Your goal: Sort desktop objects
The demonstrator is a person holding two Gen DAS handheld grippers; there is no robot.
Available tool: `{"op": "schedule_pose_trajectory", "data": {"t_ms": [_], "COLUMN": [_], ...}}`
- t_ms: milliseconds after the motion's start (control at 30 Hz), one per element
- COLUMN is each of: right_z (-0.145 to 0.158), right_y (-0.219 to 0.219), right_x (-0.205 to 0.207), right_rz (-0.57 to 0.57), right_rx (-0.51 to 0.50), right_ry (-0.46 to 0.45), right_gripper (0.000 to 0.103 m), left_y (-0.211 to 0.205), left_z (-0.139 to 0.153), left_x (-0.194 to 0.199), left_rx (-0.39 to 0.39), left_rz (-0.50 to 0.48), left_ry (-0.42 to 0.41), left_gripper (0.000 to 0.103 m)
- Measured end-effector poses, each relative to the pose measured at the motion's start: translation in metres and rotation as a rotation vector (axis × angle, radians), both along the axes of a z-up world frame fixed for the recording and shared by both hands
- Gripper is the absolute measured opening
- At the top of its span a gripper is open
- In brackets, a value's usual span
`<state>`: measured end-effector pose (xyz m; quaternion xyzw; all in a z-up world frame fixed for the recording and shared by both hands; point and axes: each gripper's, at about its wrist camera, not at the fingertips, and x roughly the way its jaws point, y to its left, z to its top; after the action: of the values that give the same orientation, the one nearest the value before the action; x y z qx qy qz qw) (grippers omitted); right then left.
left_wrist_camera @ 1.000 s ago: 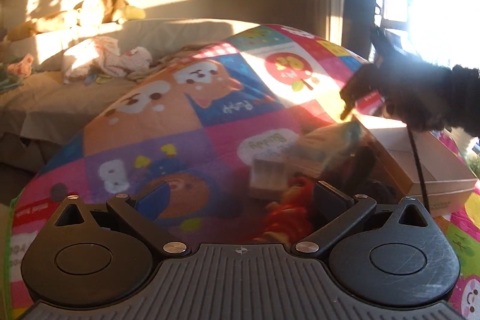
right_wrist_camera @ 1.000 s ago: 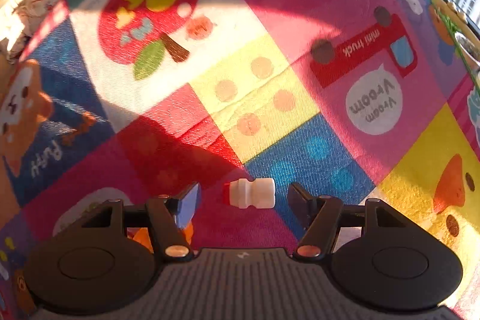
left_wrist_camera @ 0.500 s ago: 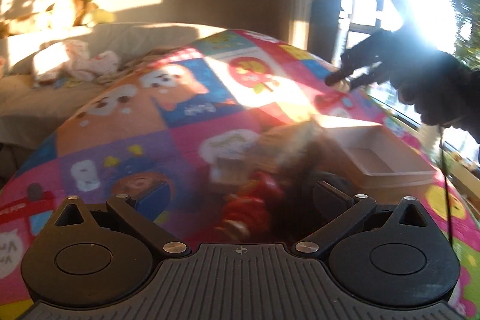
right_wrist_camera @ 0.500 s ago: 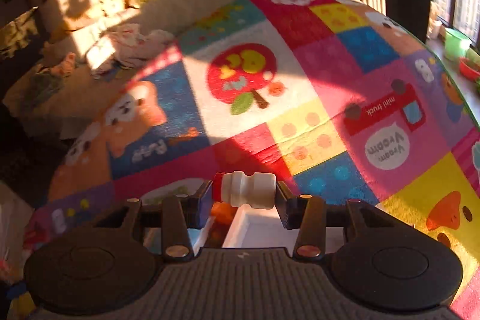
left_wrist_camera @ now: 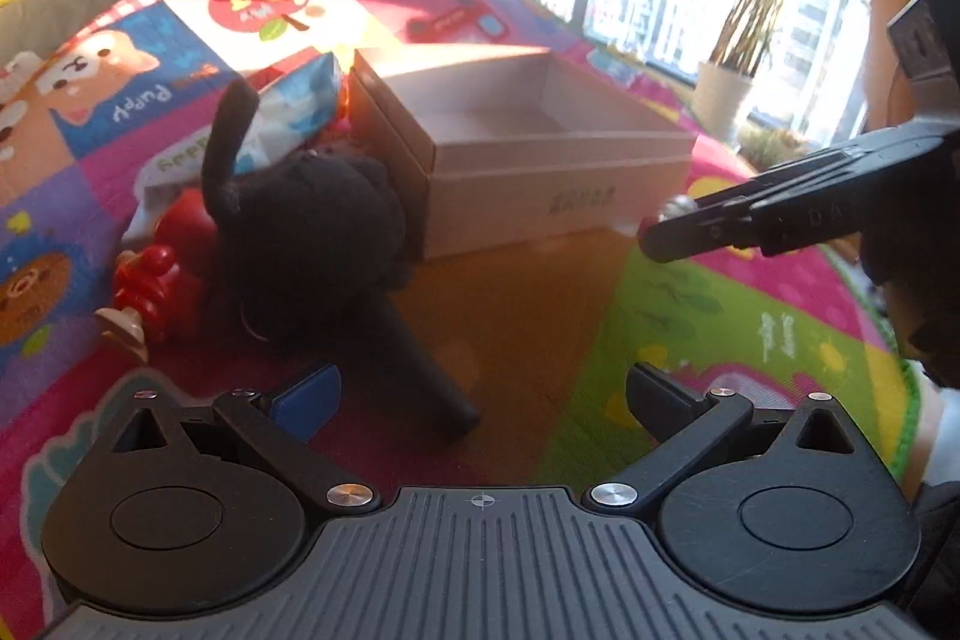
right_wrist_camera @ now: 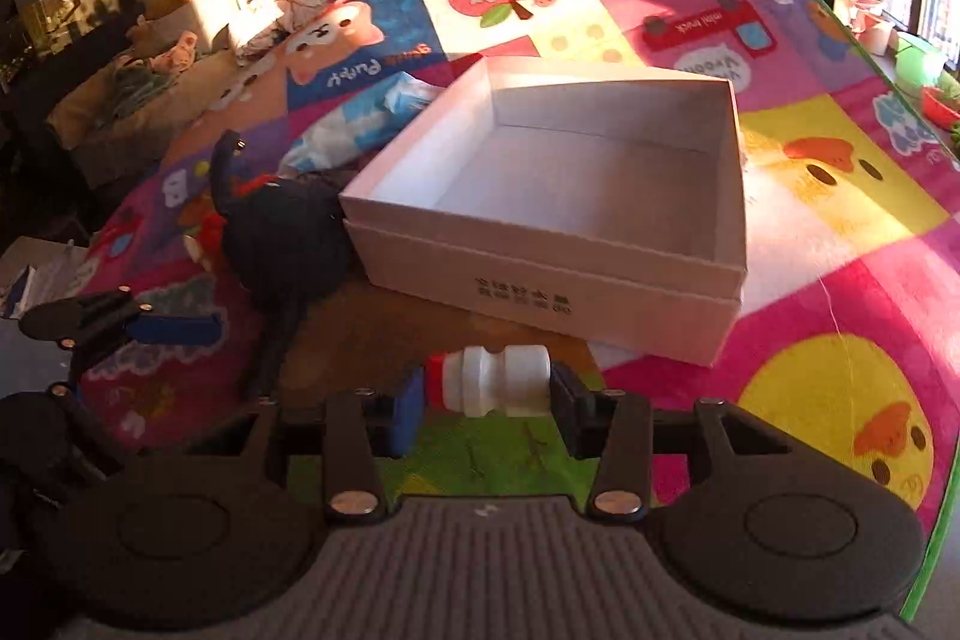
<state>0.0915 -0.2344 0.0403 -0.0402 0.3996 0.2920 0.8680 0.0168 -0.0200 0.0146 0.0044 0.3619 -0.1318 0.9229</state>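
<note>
Two claws show: the right claw (right_wrist_camera: 486,394) grips a small white bottle (right_wrist_camera: 489,388) crosswise, jaws easing apart, just before the white box (right_wrist_camera: 540,244); the left claw (left_wrist_camera: 480,394) gapes empty. Mat (right_wrist_camera: 840,232) squares read "Puppy" and "mini truck"; box print illegible.

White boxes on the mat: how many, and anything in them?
1. The white box sits open mid-mat, nothing visible inside, right of the black plush toy. The small white bottle is outside it, in the right gripper.
</note>
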Motion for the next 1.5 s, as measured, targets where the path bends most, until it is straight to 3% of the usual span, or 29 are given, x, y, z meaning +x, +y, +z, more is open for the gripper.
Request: {"op": "schedule_pose_trajectory", "data": {"t_ms": [67,133,233,367,500,567,600,733,800,867,933,1100,1200,1367,1500], "right_z": [-0.01,-0.016,-0.024,-0.033,-0.044,-0.044,-0.045,-0.046,-0.047,-0.047,-0.047,-0.047,-0.048,-0.048,-0.049], "right_y": [-0.006,-0.012,-0.017,-0.017,-0.011,-0.007,-0.007,-0.006,-0.006,-0.007,-0.007,-0.007,-0.006,0.002,0.008], "right_x": [-0.007,-0.014,-0.023,-0.032,-0.037,-0.039,-0.04,-0.039,-0.04,-0.04,-0.04,-0.04,-0.04,-0.04,-0.043], "right_rz": [-0.028,-0.046,-0.062,-0.082,-0.075,-0.058,-0.048,-0.052,-0.053,-0.053,-0.054,-0.053,-0.051,-0.024,-0.014], "right_rx": [0.014,0.036,0.051,0.037,0.035,0.023,0.025,0.027,0.026,0.029,0.03,0.028,0.019,-0.052,-0.097], "right_ry": [-0.012,-0.026,-0.041,-0.075,-0.07,-0.084,-0.085,-0.084,-0.086,-0.086,-0.086,-0.086,-0.087,-0.087,-0.107], "right_gripper": [0.075,0.086,0.093,0.1,0.103,0.103,0.103,0.103,0.103,0.103,0.103,0.103,0.103,0.103,0.103], "left_y": [-0.005,-0.004,0.005,0.019,0.025,0.036,0.042,0.054,0.045,0.029,0.019,0.009,0.012,0.029,0.038], "left_z": [-0.003,-0.005,-0.005,0.001,-0.003,0.0,0.003,0.016,0.015,0.013,0.009,0.0,-0.001,0.0,0.003], "left_x": [-0.001,-0.003,-0.005,-0.01,-0.01,-0.009,-0.01,-0.011,-0.008,-0.004,0.003,0.011,0.012,0.007,0.006], "left_rx": [0.088,0.17,0.292,0.361,0.527,0.495,0.439,0.074,0.019,0.084,0.133,0.152,0.171,0.29,0.475], "left_rz": [0.038,0.078,0.147,0.201,0.316,0.356,0.372,0.336,0.28,0.257,0.238,0.189,0.196,0.248,0.345], "left_ry": [0.0,-0.008,-0.037,-0.066,-0.09,-0.063,-0.05,0.019,0.02,-0.005,-0.006,0.012,0.005,-0.041,-0.136], "left_gripper": [0.103,0.103,0.103,0.103,0.103,0.103,0.103,0.103,0.103,0.1,0.076,0.069,0.07,0.086,0.092]}}
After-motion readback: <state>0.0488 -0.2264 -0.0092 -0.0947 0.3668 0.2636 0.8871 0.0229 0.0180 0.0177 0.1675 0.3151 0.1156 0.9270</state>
